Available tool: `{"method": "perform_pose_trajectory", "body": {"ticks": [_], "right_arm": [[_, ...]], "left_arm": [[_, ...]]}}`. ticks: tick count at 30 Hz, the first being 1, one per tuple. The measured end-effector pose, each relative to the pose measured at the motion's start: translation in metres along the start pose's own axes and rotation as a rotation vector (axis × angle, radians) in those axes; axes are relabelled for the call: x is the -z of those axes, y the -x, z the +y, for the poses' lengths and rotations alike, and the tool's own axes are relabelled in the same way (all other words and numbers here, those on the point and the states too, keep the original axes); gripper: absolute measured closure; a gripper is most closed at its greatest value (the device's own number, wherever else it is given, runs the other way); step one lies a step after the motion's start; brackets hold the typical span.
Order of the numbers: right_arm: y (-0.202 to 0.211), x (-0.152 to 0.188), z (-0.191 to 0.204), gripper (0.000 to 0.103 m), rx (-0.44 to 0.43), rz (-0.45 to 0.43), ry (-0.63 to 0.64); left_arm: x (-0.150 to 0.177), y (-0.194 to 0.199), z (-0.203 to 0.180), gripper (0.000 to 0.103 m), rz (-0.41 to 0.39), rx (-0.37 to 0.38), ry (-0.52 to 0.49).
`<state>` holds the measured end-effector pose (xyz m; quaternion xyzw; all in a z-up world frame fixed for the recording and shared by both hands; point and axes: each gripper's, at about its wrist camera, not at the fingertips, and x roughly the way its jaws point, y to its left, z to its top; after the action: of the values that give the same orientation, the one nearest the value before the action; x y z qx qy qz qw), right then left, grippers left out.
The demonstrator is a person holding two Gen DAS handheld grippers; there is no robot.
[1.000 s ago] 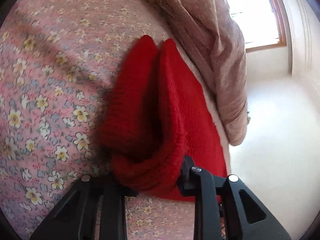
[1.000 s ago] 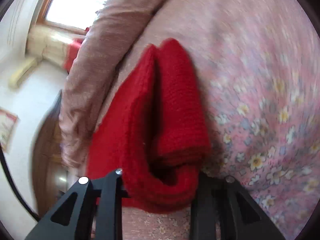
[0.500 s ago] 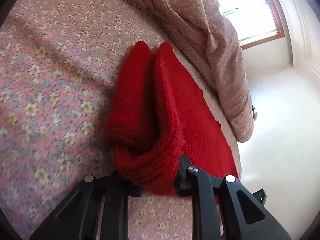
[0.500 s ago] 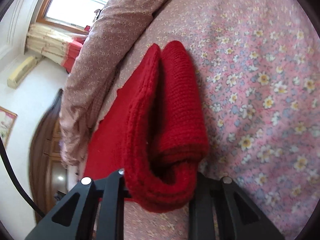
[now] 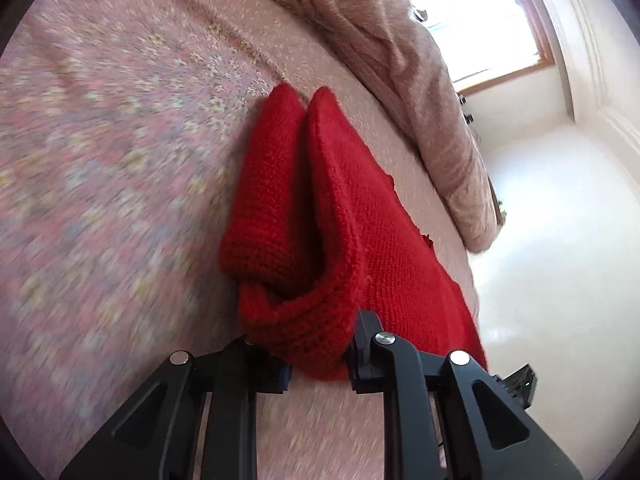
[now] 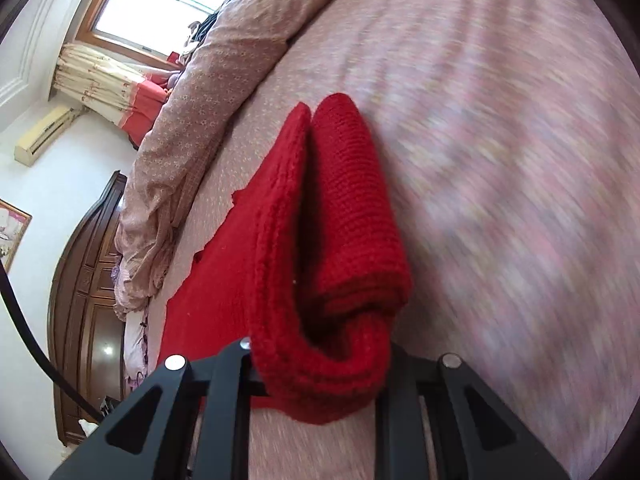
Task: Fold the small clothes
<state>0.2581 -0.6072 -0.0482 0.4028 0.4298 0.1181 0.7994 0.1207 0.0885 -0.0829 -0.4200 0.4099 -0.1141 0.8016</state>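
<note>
The floral bedsheet (image 5: 120, 168) spreads blurred beneath me, a rumpled quilt (image 6: 188, 128) along its far edge. The red knitted garment (image 5: 304, 216) lies folded on the sheet, seemingly doubled. My left gripper (image 5: 316, 344) clenches one bunched end; my right gripper (image 6: 320, 364) clenches the other.

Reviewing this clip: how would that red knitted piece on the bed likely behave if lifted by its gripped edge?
The red knit probably hangs floppy: it bunches in soft rolled folds between the jaws in both wrist views. The chunky stitches look grippy, so slipping seems unlikely. The free part spread on the floral bedspread would likely drag and unfold.
</note>
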Motion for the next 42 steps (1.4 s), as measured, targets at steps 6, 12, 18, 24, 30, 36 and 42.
{"method": "perform_pose_trajectory", "body": {"ticks": [6, 12, 18, 24, 30, 36, 42], "right_arm": [[0.029, 0.042, -0.005, 0.083, -0.003, -0.010, 0.003], [0.027, 0.058, -0.039, 0.074, -0.136, -0.070, -0.024], [0.025, 0.056, -0.032, 0.070, -0.111, -0.080, -0.002], [0.027, 0.058, -0.025, 0.079, -0.116, -0.133, -0.008], [0.017, 0.058, -0.030, 0.078, -0.145, -0.121, -0.084], [0.020, 0.054, -0.037, 0.078, -0.169, -0.123, -0.110], [0.022, 0.055, -0.032, 0.073, -0.126, -0.131, -0.073]], "left_arm": [[0.021, 0.021, 0.011, 0.089, 0.012, -0.015, -0.023], [0.019, 0.012, 0.015, 0.084, -0.010, -0.005, -0.020], [0.013, -0.003, 0.004, 0.084, -0.049, -0.030, -0.038], [-0.001, -0.002, 0.001, 0.088, -0.104, -0.041, -0.043], [0.001, -0.003, 0.001, 0.087, -0.090, -0.046, -0.043], [0.015, 0.007, -0.003, 0.087, -0.101, -0.045, -0.050], [0.022, 0.025, 0.000, 0.084, -0.108, -0.100, 0.030]]}}
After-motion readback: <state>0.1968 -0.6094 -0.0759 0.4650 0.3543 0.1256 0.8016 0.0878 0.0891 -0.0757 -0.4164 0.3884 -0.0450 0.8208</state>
